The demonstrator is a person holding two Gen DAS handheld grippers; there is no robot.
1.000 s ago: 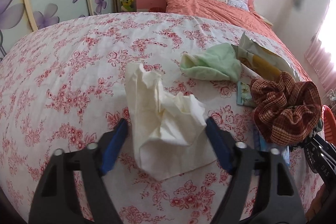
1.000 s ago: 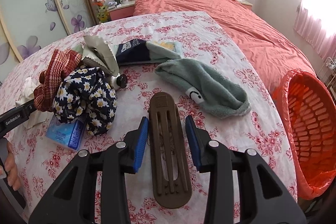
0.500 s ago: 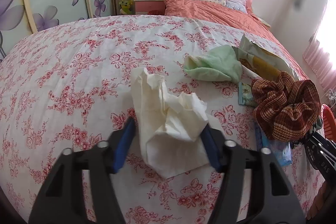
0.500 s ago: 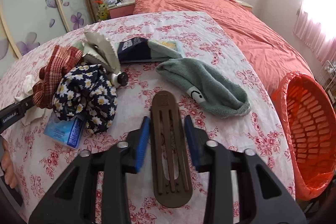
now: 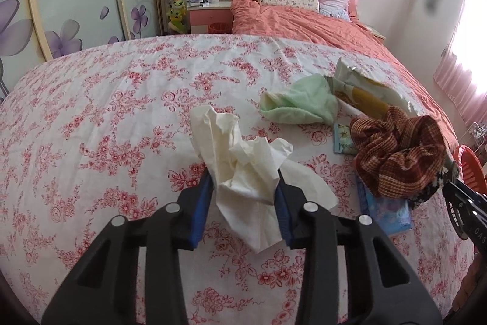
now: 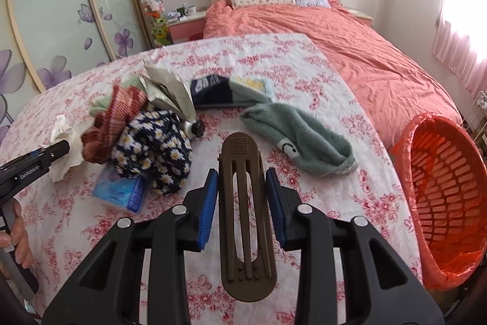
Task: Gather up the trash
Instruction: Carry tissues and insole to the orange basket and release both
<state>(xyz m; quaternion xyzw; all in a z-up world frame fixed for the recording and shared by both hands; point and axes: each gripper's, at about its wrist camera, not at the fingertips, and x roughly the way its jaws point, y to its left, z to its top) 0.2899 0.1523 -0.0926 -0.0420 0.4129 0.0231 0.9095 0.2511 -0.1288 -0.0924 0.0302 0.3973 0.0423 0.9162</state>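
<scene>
Now left hand-held gripper pinching tissue (mid-table), basket past edge

**Black grippers, blue pads**

Each gripper, left gripper and right gripper, is matte black plastic with 2 angular fingers, blue ribbed pads inside and 4 round silver screws. White lettering marks one side. The left hand shows bare skin.
</scene>
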